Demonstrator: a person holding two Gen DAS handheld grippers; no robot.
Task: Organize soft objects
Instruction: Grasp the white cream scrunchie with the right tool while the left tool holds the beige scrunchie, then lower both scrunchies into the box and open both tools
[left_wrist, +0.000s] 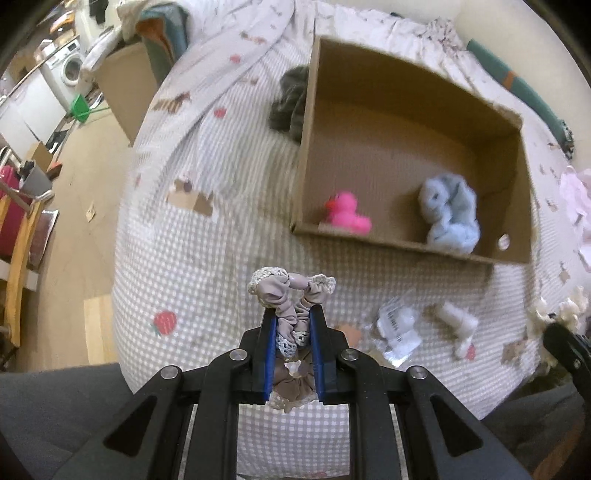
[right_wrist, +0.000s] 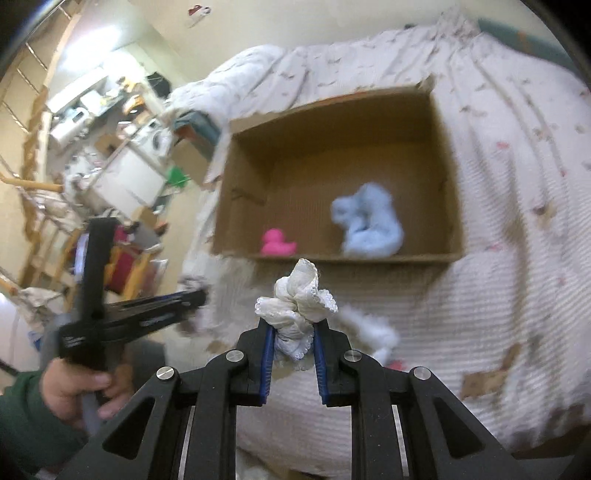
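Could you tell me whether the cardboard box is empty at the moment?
Not empty. The box holds a pink duck and a blue fluffy item near its front wall.

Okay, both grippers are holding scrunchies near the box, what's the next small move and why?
Probably carry the left gripper, shut on the mauve lace-trimmed scrunchie, forward over the open cardboard box and release. The pink rubber duck and fluffy blue scrunchie already lie inside.
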